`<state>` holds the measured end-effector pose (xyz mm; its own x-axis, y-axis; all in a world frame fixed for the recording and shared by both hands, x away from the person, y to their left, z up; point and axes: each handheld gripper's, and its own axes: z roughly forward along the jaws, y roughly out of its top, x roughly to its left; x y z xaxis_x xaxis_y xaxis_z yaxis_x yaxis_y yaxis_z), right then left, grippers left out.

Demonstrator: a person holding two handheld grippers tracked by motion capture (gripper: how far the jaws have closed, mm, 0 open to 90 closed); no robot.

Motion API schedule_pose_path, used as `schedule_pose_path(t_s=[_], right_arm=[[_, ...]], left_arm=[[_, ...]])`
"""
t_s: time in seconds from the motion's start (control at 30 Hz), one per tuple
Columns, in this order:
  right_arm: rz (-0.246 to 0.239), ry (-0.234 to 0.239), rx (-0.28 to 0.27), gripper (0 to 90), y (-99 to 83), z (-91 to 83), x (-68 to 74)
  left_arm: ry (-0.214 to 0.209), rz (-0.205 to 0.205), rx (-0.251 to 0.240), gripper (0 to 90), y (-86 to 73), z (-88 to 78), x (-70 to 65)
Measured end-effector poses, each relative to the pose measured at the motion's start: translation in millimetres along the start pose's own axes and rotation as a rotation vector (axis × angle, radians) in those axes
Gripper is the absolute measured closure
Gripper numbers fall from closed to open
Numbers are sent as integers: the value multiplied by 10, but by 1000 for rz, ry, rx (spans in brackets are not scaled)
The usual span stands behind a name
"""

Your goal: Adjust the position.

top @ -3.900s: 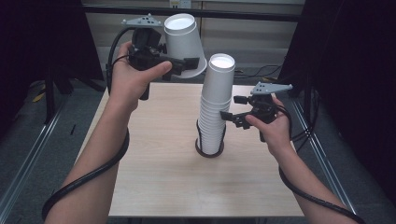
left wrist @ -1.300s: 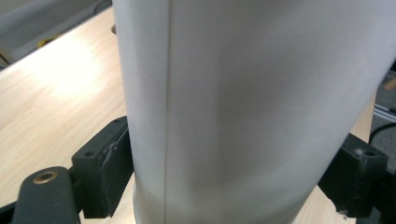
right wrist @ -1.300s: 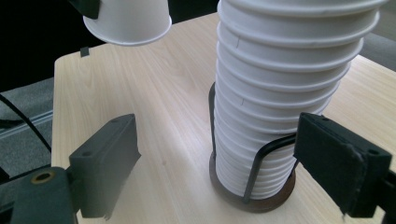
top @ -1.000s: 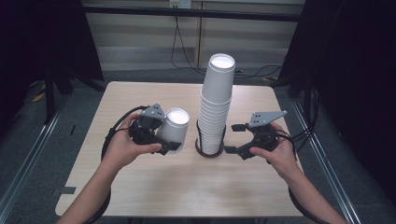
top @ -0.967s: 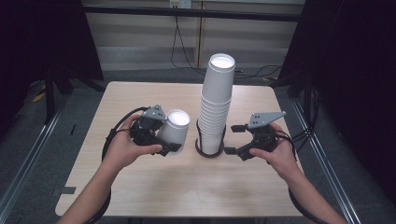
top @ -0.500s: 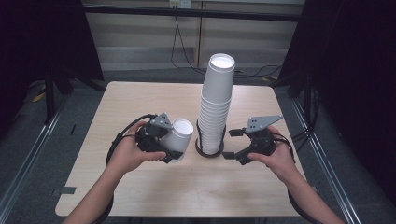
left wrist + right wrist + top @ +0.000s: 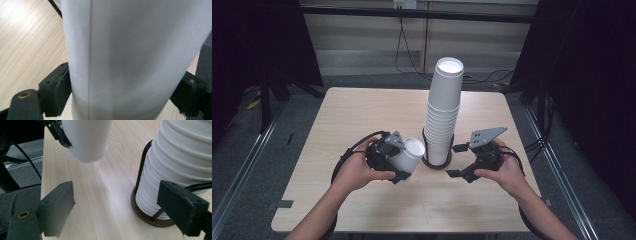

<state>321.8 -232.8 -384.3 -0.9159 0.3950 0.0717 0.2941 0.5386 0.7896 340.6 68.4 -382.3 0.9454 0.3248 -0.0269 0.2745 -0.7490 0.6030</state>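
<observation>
High view: cup [image 7: 408, 154] clamped between left tongs [image 7: 398, 161].

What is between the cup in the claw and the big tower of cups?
Just bare wooden table. The right gripper view shows the held cup apart from the cup stack, nothing between them.

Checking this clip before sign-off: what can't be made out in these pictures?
- Held cup: rim and base cut off by the frame edges in the left gripper view.
- Whether that cup touches the table: high view, hidden by the left gripper.
- Holder base: mostly hidden by the cup stack.
- Stack's cup count: rims too fine.
</observation>
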Motion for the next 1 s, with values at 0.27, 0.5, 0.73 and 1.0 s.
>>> schedule_pose_path(t_s=[0.27, 0.5, 0.73, 1.0], right_arm=[[-20, 7, 50, 137, 30, 60, 37], [-47, 46, 122, 147, 71, 104, 78], [-47, 70, 166, 155, 100, 137, 104], [-55, 102, 186, 166, 142, 159, 133]], left_arm=[[-10, 33, 32, 155, 32, 52, -83], [-9, 48, 59, 155, 38, 116, -111], [-19, 60, 75, 156, 73, 183, -172], [-38, 79, 90, 155, 121, 275, -228]])
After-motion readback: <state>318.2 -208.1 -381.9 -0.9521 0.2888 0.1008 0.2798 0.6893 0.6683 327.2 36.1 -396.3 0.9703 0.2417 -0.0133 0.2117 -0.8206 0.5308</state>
